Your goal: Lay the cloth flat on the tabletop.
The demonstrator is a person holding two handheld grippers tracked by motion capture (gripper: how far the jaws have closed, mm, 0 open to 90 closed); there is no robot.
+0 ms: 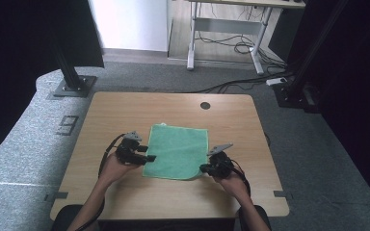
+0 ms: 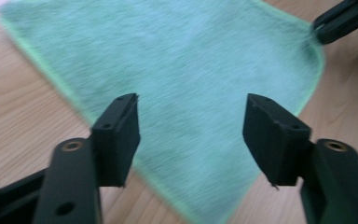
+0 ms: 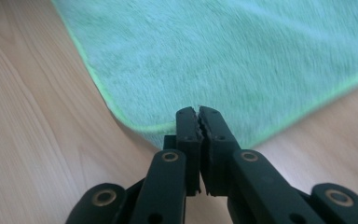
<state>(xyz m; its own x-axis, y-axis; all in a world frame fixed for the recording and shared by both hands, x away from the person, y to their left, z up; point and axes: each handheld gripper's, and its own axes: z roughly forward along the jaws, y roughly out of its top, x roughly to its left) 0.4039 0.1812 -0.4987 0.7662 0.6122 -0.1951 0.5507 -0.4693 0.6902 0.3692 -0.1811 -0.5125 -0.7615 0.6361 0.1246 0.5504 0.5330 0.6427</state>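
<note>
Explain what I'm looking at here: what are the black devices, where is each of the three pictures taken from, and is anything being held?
No robot arm here: a person holds a hand-operated gripper in each hand. The high view looks down on a wooden table from above the person's side. There the left gripper sits at the left edge of a green cloth lying flat on the table, and the right gripper is at the cloth's near right corner.

The other two pictures come from cameras riding on the grippers, looking along their black jaws. In the left gripper view the jaws stand apart over the cloth, holding nothing. In the right gripper view the jaws are pressed together at the cloth's corner; whether fabric is pinched between them I cannot tell.
</note>
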